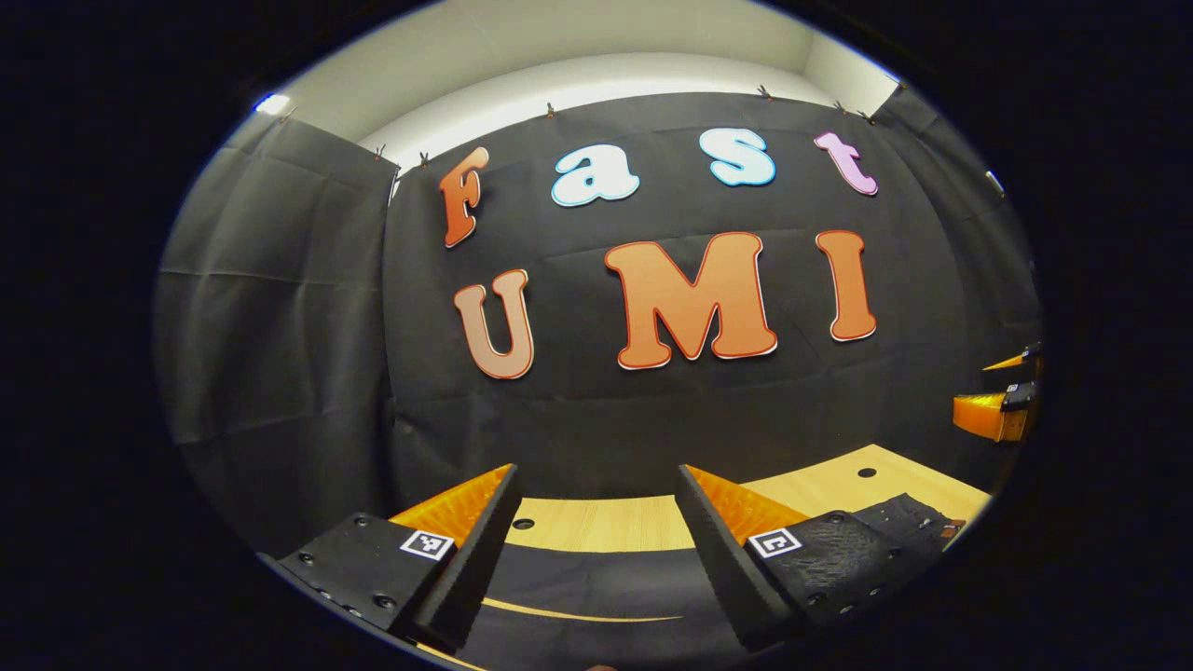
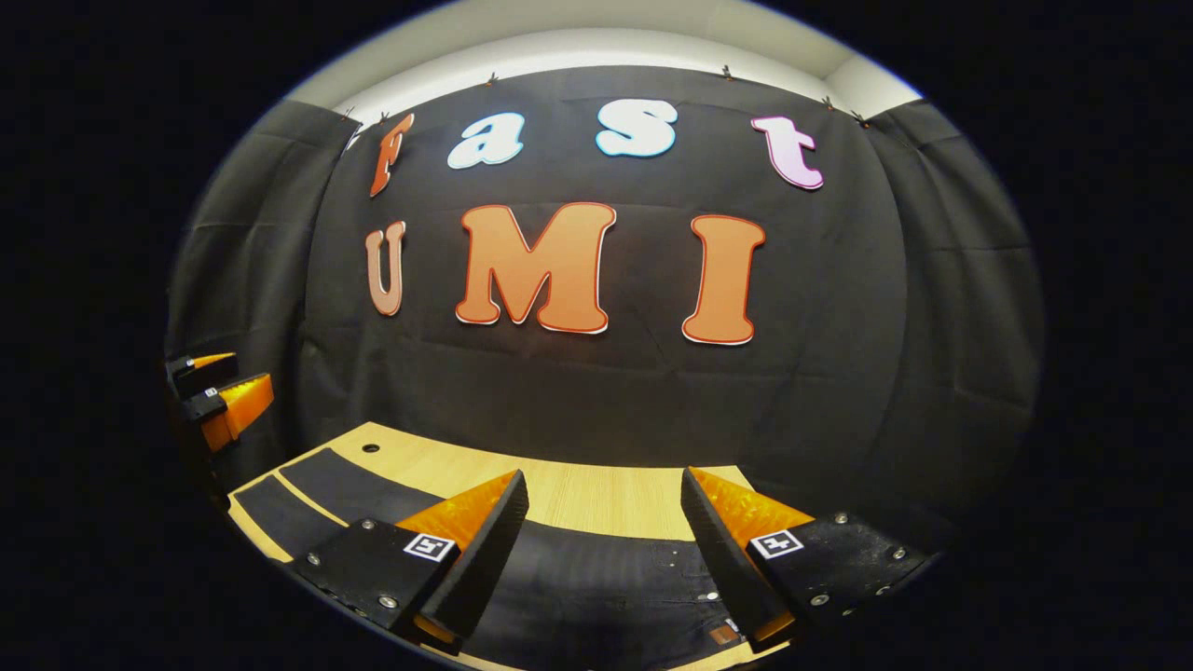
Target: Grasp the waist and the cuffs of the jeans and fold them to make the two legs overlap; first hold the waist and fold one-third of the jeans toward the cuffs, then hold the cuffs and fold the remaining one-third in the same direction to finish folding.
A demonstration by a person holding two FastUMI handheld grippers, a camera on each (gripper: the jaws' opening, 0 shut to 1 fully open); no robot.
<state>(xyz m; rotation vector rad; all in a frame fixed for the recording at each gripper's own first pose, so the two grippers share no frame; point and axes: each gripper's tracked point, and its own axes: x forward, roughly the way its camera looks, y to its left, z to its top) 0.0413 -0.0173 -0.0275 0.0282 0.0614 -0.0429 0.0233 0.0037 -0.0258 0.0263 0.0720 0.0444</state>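
On the wooden table (image 2: 596, 503), dark jeans (image 2: 596, 578) lie flat beneath both released hand-held grippers (image 1: 596, 494) (image 2: 604, 494).

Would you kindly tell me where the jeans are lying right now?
The jeans lie flat on the wooden table, below both open claws: in the right gripper view under the right claw, in the left gripper view under the left claw.

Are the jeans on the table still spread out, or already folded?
Spread out, apparently unfolded: the dark jeans lie flat on the wooden table, with two legs side by side and a strip of table between them at the left.
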